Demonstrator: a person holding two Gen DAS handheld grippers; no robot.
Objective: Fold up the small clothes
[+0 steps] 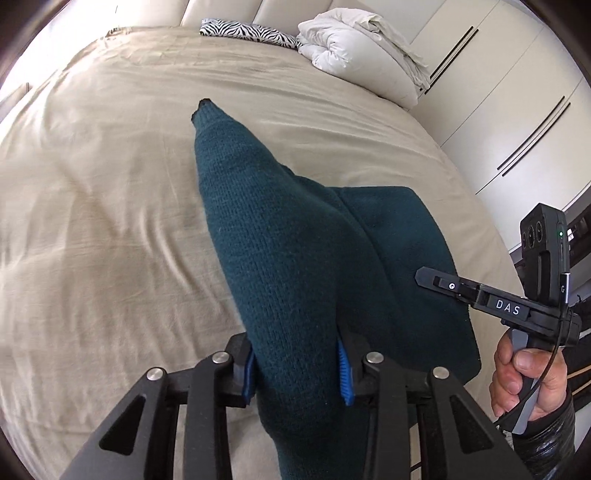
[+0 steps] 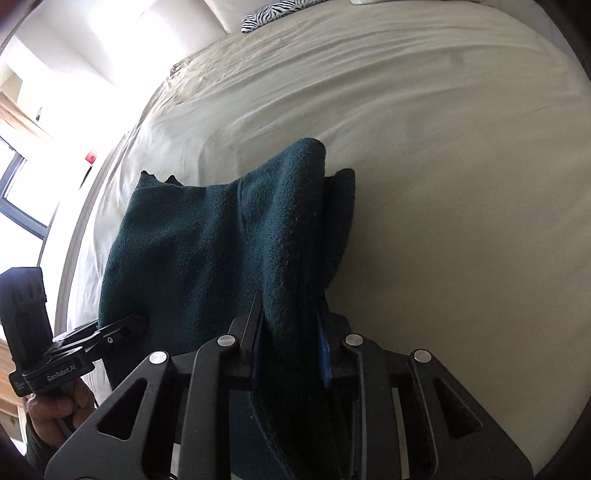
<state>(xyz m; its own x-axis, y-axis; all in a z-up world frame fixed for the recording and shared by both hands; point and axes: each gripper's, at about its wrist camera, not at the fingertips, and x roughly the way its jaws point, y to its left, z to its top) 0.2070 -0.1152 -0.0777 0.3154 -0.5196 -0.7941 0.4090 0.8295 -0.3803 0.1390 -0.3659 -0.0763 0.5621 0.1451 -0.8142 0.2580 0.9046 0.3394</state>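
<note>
Over a beige-sheeted bed [image 1: 110, 184], we hold a dark teal knit garment [image 1: 280, 258] with both grippers, each clamped on a bunched edge of the cloth. Our left gripper [image 1: 295, 373] pinches a thick roll of knit between its blue pads [image 1: 345, 373], and from there the fabric runs forward and away along the fingers to a narrow ribbed end [image 1: 203, 110], perhaps a cuff, that points toward the head of the bed. Our right gripper [image 2: 291, 354] closes on a fold at the garment's other near side; in its own view the cloth rises from the jaws and drapes away to the left, toward the other tool.

The garment's long axis lies roughly straight ahead of both grippers, from our hands toward the zebra-print pillow [image 1: 251, 31] and the white duvet [image 1: 354, 48] bundled at the far end. The broader, flatter part [image 1: 413, 266] rests on the sheet between the two tools, just beneath the right gripper's fingertips as the left camera sees them.

We judge the coming move turns on this: both held edges sit at the near end, the free end lies far ahead, so a fold would carry our grips forward along that axis. Neither hand looks clearly nearer the far end, though the left gripper lines up more directly with the narrow end.
</note>
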